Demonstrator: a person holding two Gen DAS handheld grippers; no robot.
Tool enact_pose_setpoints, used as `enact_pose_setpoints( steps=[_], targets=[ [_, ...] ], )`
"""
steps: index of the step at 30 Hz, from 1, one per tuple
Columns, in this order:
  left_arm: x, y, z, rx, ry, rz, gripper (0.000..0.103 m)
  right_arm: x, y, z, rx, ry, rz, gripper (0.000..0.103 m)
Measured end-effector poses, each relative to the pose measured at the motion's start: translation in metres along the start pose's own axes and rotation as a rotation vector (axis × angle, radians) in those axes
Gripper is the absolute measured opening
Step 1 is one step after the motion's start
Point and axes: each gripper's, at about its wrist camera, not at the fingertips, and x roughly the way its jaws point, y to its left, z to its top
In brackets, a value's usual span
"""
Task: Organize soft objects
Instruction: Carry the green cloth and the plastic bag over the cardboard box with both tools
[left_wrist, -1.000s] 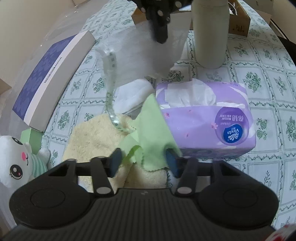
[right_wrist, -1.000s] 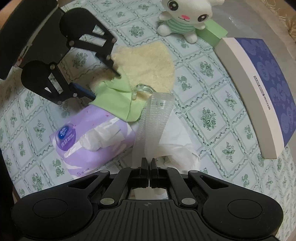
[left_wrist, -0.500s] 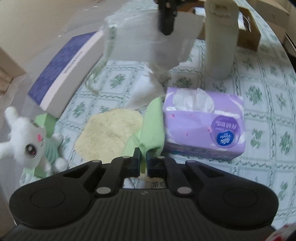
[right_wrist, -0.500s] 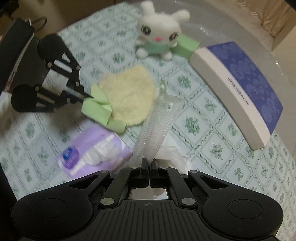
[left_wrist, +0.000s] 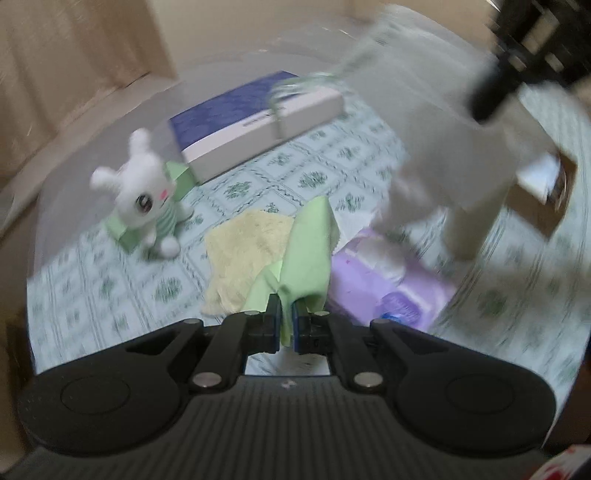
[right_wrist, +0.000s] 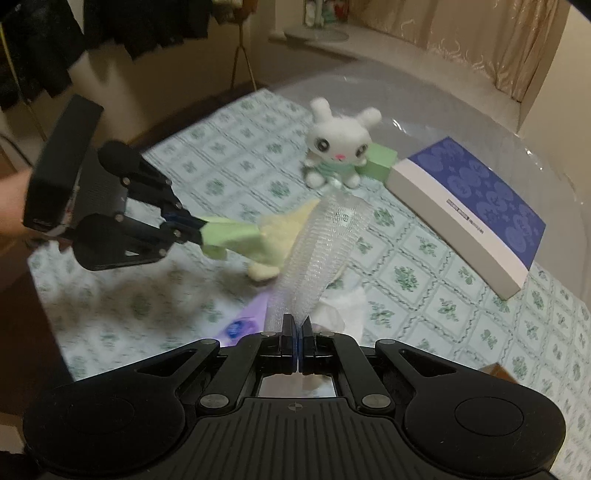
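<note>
Left claw (left_wrist: 285, 322) clamped on a corner of green cloth (left_wrist: 308, 251), cloth pinched between the pads w/ the rest trailing down onto the yellow fuzzy cloth (left_wrist: 243, 254) on the desk (left_wrist: 110, 288). Seen from right wrist cam, left claw (right_wrist: 201, 232) comes in from the left edge, green cloth (right_wrist: 231, 236) stretched toward the yellow one. Plush bunny (right_wrist: 340, 147) sits upright further back, apart from both, next to a blue-and-white box (right_wrist: 469, 210). Purple tissue pack (left_wrist: 391, 284) lies just right of the cloths. Right claw (right_wrist: 297, 334) closed on the clear mesh bag (right_wrist: 321, 247), bag hanging from the pinch, above a white tissue (right_wrist: 343, 310).

Handling, my guess: green cloth is light, limp, no stiffness, so a corner pinch holds but it'll drape and may drag the yellow cloth. Mesh bag is thin, prob slippery; grip at the rim edge, keep it tight. Frames blurred.
</note>
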Motion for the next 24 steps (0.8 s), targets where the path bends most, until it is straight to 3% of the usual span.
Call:
enact_pose_setpoints(
  steps=[4, 15, 24],
  targets=[
    [-0.026, -0.008, -0.009, -0.102, -0.029, 0.001, 0.005, -0.023, 0.013, -0.017, 0.016, -0.029, 0.002, 0.001],
    [-0.067, -0.066, -0.038, -0.141, -0.054, 0.008, 0.005, -0.062, 0.028, -0.073, 0.067, -0.065, 0.011, 0.001],
    [-0.083, -0.125, -0.045, -0.175, -0.096, -0.028, 0.005, -0.087, 0.027, -0.149, 0.148, -0.082, 0.014, 0.001]
  ],
)
